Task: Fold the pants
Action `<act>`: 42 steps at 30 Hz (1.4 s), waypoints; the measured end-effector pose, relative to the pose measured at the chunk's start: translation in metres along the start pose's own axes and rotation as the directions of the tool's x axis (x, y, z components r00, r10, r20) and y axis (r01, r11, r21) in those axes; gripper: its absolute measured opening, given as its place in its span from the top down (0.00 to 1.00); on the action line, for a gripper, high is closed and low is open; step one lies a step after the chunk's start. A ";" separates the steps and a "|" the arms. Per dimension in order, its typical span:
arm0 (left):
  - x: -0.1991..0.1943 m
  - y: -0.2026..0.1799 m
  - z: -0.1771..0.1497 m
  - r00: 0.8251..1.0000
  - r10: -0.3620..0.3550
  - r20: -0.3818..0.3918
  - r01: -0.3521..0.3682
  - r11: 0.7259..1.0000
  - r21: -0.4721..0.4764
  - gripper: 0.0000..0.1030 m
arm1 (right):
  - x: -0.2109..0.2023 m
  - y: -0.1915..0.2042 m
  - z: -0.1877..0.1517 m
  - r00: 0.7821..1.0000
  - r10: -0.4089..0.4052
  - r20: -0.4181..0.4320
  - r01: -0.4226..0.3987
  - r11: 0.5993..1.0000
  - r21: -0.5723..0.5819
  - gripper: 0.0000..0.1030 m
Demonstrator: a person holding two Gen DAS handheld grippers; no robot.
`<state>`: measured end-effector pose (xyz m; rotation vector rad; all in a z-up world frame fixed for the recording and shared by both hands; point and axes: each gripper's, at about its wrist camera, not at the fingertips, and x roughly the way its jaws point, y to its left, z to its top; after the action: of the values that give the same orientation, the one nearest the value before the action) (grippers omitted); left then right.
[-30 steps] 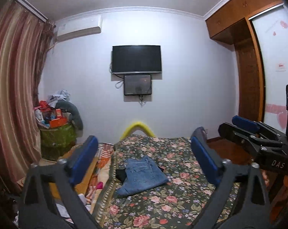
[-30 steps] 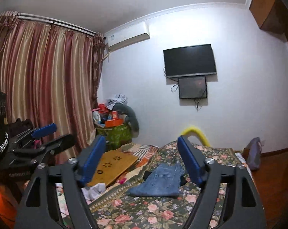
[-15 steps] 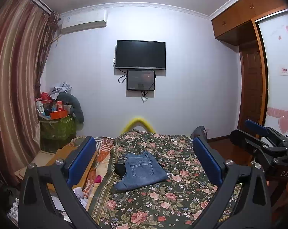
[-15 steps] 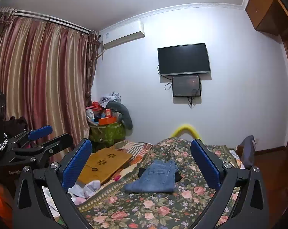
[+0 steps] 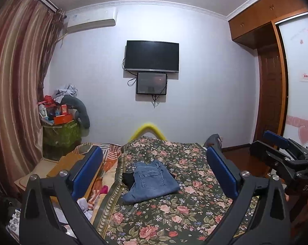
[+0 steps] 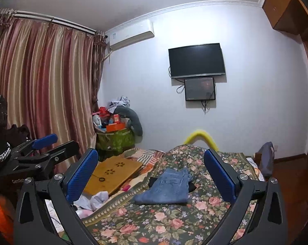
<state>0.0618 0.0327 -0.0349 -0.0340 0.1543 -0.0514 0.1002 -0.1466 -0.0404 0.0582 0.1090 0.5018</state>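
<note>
Two grippers hang in the air above the near end of a bed (image 5: pixel 194 210), both with fingers spread wide and holding nothing. The bed is covered by a dark floral bedspread (image 6: pixel 170 222), and its near edge is cut off by the bottom of both views. Along the bed's left edge hang striped curtains (image 6: pixel 45 94) that fill the left wall. On the far wall a television (image 5: pixel 151 56) sits above a smaller dark screen (image 5: pixel 151 83), with an air conditioner (image 5: pixel 90 21) high up near the curtain. A wooden wardrobe (image 5: pixel 266 20) runs up the right side, partly cut off. In the far left corner a green box (image 6: pixel 115 139) carries a heap of clutter too jumbled to sort out. A yellow curved bar (image 5: pixel 147 131) rises at the far edge of the bed. Beside the bed's left edge a wooden board (image 6: pixel 113 173) lies flat, with loose cloth scattered near it.

The pants (image 5: pixel 151 180), blue jeans already folded into a compact bundle, lie near the middle of the bedspread, a back pocket facing up, over something black that sticks out from under them and is too hidden to identify. The left gripper (image 5: pixel 154 171) and right gripper (image 6: pixel 150 172) both frame the pants between their blue pads, well apart from the fabric.
</note>
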 end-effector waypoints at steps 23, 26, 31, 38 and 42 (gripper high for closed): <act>0.003 -0.001 -0.004 1.000 -0.021 -0.012 0.021 1.000 0.019 0.00 | -0.001 -0.003 0.003 1.000 0.006 -0.021 -0.006 1.000 0.014 0.00; 0.002 -0.001 -0.004 1.000 -0.025 -0.014 0.025 0.999 0.024 0.00 | -0.001 -0.003 0.003 1.000 0.007 -0.022 -0.007 1.000 0.015 0.00; 0.002 -0.002 -0.004 1.000 -0.027 -0.014 0.028 0.999 0.025 0.00 | -0.001 -0.003 0.002 1.000 0.006 -0.024 -0.006 1.000 0.017 0.00; 0.005 -0.004 -0.004 0.997 -0.063 -0.035 0.064 0.998 0.028 0.00 | -0.001 -0.003 0.000 1.000 0.000 -0.024 0.001 1.000 0.022 0.00; 0.006 -0.005 -0.005 0.997 -0.060 -0.037 0.062 0.998 0.033 0.00 | -0.002 -0.004 0.000 1.000 0.000 -0.023 0.001 1.000 0.025 0.00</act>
<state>0.0669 0.0276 -0.0401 -0.0039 0.1880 -0.1156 0.1001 -0.1508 -0.0408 0.0765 0.1372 0.5005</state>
